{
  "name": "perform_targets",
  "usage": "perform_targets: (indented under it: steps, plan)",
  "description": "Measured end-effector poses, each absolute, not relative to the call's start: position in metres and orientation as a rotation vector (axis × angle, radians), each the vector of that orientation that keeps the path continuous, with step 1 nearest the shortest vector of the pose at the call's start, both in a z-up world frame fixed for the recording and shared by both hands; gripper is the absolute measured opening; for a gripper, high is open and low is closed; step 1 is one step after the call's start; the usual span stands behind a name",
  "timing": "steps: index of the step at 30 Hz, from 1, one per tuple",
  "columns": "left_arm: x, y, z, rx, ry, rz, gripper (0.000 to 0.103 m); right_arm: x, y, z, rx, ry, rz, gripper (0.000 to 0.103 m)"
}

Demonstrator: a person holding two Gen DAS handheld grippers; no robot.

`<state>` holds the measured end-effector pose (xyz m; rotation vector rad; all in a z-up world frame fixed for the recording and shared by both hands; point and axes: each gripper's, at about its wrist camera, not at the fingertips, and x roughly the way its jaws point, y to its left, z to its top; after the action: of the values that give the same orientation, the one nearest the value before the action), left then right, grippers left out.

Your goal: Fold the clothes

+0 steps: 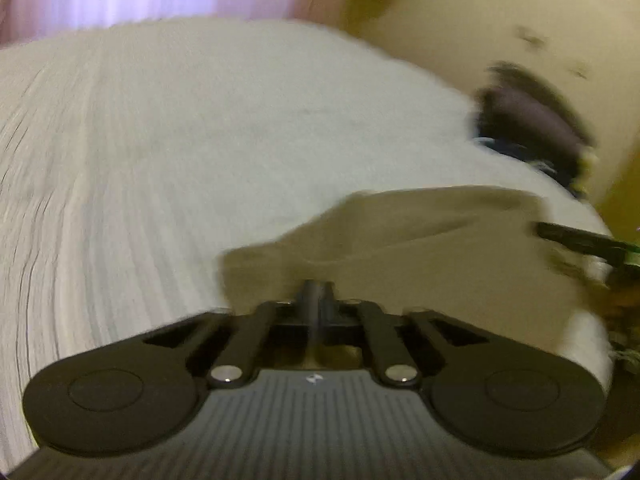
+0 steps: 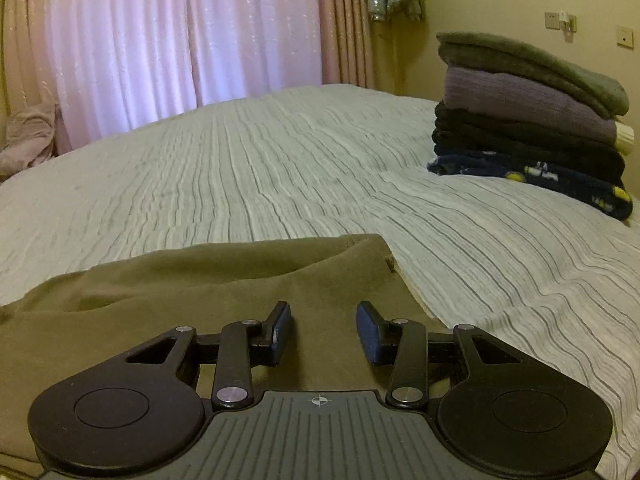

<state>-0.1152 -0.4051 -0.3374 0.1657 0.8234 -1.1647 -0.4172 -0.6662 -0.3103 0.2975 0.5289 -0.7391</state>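
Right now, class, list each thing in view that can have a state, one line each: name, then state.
left gripper: shut, fingers together at the olive garment's edge; whether cloth is pinched is unclear.
right gripper: open, nothing between its fingers, above the garment.
olive garment: lying on the bed, creased, not yet neatly folded.
stack of clothes: folded, piled on the bed.
curtains: drawn closed.

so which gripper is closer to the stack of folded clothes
Right. The right gripper hovers open over the olive garment, stack of folded clothes ahead-right; the left gripper sits farther left.
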Motion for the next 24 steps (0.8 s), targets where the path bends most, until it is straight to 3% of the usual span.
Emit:
perform_targets:
  steps: [7,11,16,20,24]
  plan:
    - [-0.105,-0.379,-0.311,0.031,0.695,-1.020,0.002,-0.422,-0.667,-0.304,0.270,0.528,-0.745,0.042]
    - [-0.105,-0.370,-0.302,-0.043,0.754,-1.122,0.002,-0.423,-0.671,-0.289,0.279,0.453,-0.730,0.042]
    - [-0.113,-0.390,-0.331,0.142,0.781,-1.114,0.003,-0.408,-0.690,-0.299,0.276,0.502,-0.745,0.042]
    - [-0.098,-0.393,-0.346,0.044,0.828,-1.104,0.003,-0.408,-0.714,-0.321,0.349,0.542,-0.758,0.042]
    - [-0.110,-0.383,-0.326,0.111,0.707,-0.996,0.003,-0.428,-0.716,-0.308,0.418,0.467,-0.786,0.042]
